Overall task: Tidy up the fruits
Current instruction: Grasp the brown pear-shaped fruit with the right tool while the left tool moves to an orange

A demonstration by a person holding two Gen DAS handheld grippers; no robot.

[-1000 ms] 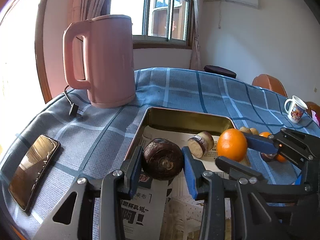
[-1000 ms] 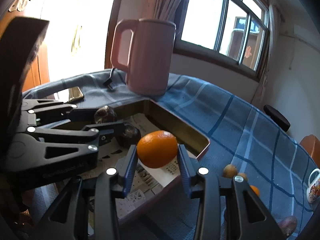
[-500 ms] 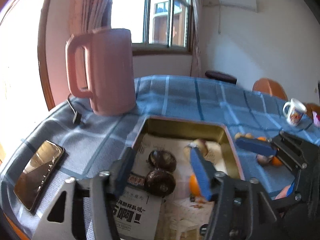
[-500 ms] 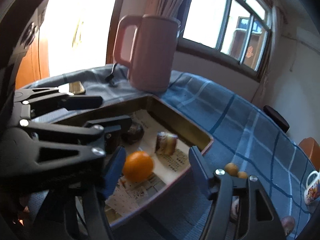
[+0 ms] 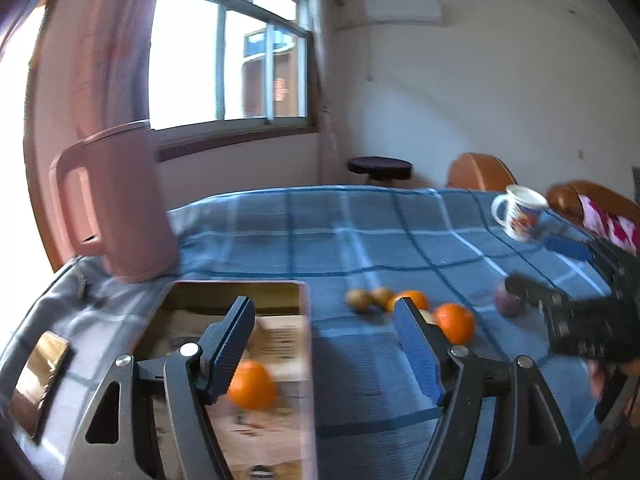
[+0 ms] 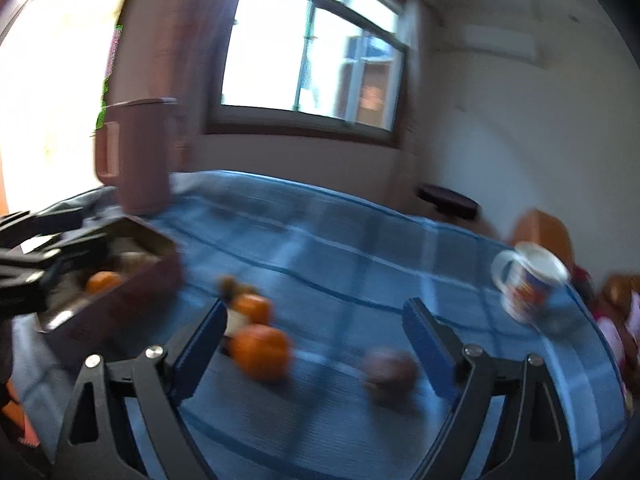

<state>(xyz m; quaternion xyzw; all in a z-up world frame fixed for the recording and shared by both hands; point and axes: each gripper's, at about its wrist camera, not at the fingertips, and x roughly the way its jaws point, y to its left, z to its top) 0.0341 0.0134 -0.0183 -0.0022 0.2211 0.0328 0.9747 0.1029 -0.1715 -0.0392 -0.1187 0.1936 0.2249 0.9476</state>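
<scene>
Fruit is partly sorted, and I judge I'm between placements, heading for the next pieces on the cloth

Left wrist view: my left gripper [image 5: 324, 344] has nothing between its fingers, which are spreading wider. Below its left finger the tray [image 5: 305, 320] holds an orange [image 5: 252, 384] on its paper lining; anything else inside is hidden or too blurred for me to tell. Right of the tray, loose on the blue checked tablecloth [image 5: 360, 232], lie two small brownish fruits [image 5: 368, 298], two more oranges [image 5: 454, 322] and a dark purplish fruit [image 5: 506, 300]

Right wrist view: my right gripper [image 6: 316, 344] is also empty, jaws opening. The purplish fruit [image 6: 390, 368] sits on the cloth just inside its right finger, an orange [image 6: 260, 350] near its left finger. Next I'd centre on one fruit, lower, close, then carry it to the tray [image 6: 120, 292] at left. A mug [image 6: 528, 284] stands well apart
</scene>
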